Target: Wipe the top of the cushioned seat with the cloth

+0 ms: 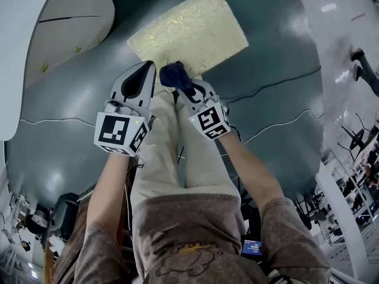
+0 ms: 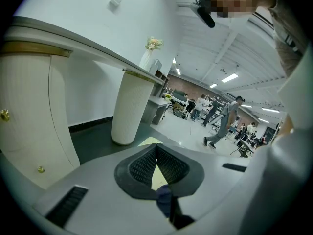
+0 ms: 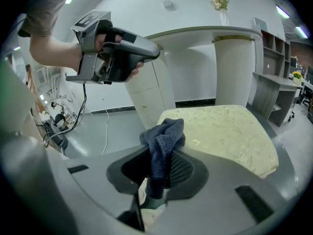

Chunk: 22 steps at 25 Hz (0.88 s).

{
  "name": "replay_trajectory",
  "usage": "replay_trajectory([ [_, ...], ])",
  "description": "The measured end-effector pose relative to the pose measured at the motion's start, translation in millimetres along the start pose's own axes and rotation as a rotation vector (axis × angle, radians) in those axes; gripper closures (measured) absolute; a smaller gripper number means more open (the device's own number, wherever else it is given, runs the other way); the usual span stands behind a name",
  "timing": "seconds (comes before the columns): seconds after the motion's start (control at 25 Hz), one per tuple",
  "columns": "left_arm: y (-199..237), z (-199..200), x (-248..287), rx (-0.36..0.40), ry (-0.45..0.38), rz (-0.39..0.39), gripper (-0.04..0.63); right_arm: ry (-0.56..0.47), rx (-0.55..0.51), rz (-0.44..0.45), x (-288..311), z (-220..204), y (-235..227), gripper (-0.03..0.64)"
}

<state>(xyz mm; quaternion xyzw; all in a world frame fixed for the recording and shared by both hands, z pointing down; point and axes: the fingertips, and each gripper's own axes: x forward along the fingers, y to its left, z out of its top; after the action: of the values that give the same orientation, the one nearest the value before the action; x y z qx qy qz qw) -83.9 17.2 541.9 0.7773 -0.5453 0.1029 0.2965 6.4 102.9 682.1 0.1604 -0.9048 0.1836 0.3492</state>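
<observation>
The cushioned seat (image 1: pixel 188 34) has a pale gold patterned top and sits on the grey floor ahead of me. It fills the right half of the right gripper view (image 3: pixel 230 131). A dark blue cloth (image 3: pixel 164 136) is bunched between the jaws of my right gripper (image 3: pixel 162 153), which is shut on it and held just above the seat's near edge (image 1: pixel 175 76). My left gripper (image 1: pixel 141 76) hovers beside it on the left, raised, with its jaws closed to a point and nothing in them (image 3: pixel 152 53). In the left gripper view only a sliver of the seat (image 2: pixel 155 173) shows between the pads.
A white curved counter on a ribbed column (image 3: pixel 234 67) stands behind the seat, beside a white cabinet (image 1: pixel 65 22). Cables (image 1: pixel 278 123) trail over the grey floor. The holder's legs (image 1: pixel 172 152) stand just behind the grippers. People (image 2: pixel 225 121) walk far off.
</observation>
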Motion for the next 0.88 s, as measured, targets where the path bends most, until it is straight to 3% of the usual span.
replay_trajectory([
  [0.32,0,-4,-3,0.002,0.006,-0.003,0.580,0.048,-0.009,0.019,18,-23,24,0.525],
  [0.88,-2,-9,-4,0.004,0.011,-0.015,0.581,0.102,0.027,-0.037,28,-48,8,0.525],
])
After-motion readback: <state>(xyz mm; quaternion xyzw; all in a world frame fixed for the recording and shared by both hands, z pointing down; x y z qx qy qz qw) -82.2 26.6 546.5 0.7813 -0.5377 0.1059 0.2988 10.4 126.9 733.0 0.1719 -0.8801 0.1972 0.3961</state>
